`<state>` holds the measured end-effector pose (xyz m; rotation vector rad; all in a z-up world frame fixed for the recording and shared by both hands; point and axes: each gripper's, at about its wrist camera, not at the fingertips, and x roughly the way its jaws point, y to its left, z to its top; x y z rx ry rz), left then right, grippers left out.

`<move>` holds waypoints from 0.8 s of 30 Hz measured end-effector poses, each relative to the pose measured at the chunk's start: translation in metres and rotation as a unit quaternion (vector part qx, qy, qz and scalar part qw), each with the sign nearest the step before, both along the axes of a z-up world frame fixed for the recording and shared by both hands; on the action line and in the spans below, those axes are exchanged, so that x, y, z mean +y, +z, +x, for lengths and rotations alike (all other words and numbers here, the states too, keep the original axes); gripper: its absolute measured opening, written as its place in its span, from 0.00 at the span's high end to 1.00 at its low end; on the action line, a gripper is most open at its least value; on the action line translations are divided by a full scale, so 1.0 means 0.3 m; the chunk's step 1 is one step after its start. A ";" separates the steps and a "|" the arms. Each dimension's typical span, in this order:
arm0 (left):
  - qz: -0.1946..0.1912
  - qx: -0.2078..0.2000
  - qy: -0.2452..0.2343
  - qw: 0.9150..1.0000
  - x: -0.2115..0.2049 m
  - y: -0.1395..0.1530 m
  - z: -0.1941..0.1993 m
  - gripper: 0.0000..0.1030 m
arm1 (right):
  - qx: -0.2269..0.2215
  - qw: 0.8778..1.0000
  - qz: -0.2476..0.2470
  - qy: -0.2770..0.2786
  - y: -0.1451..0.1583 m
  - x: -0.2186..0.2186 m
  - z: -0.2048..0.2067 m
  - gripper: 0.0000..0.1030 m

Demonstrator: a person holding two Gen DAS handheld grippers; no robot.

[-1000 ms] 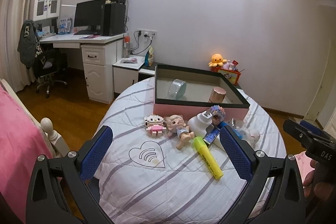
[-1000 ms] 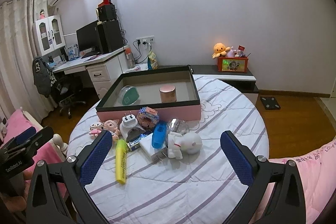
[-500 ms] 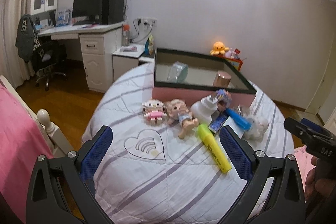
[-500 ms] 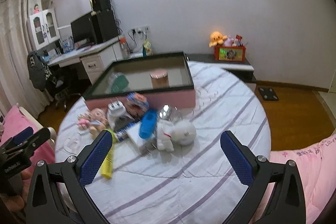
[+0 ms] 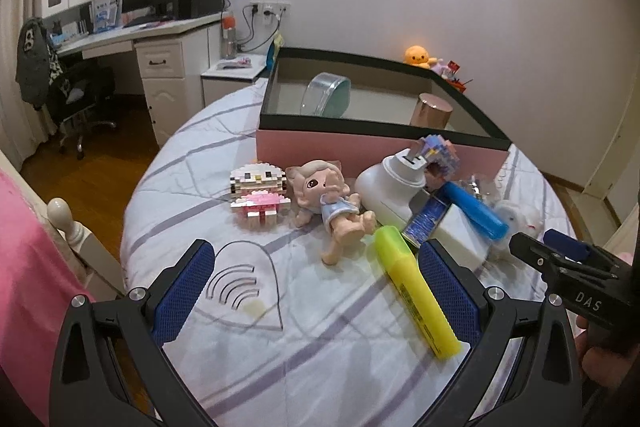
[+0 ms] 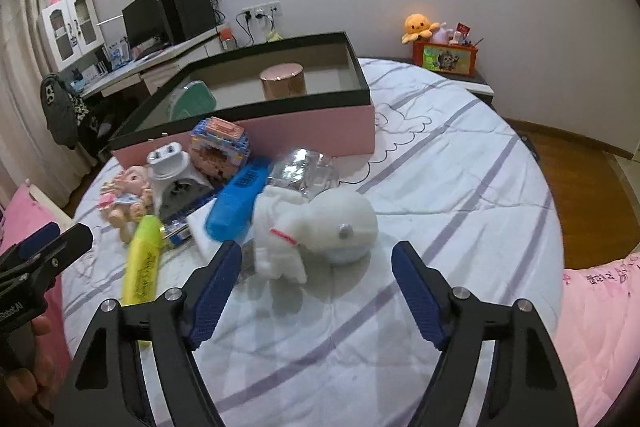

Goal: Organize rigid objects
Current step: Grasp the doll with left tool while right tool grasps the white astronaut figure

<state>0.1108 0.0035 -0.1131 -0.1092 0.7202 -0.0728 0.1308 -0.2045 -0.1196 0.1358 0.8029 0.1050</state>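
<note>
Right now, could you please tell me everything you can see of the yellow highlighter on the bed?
The yellow highlighter is a chunky, glossy plastic marker, capped, with dark print along its barrel. It lies flat on the striped bedspread, its cap end next to the doll's feet and a small blue packet. Neither gripper touches it.

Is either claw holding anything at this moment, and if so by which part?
Nothing is held. The left claw is open above the bedspread, near the yellow highlighter; the right claw is open just short of the white plush toy.

Blurred doll (image 6: 127, 193) (motion smear)
</note>
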 end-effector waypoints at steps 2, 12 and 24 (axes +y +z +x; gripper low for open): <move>0.003 0.007 0.002 1.000 -0.004 -0.015 0.031 0.00 | 0.006 1.000 0.004 -0.002 -0.013 -0.007 0.024 0.24; -0.002 0.043 -0.005 0.999 -0.024 -0.070 0.170 0.03 | 0.010 1.000 0.015 0.019 -0.041 -0.011 0.074 0.32; -0.051 0.041 -0.031 0.997 0.046 -0.078 0.142 0.49 | 0.006 0.999 0.041 0.021 -0.043 -0.035 0.051 0.32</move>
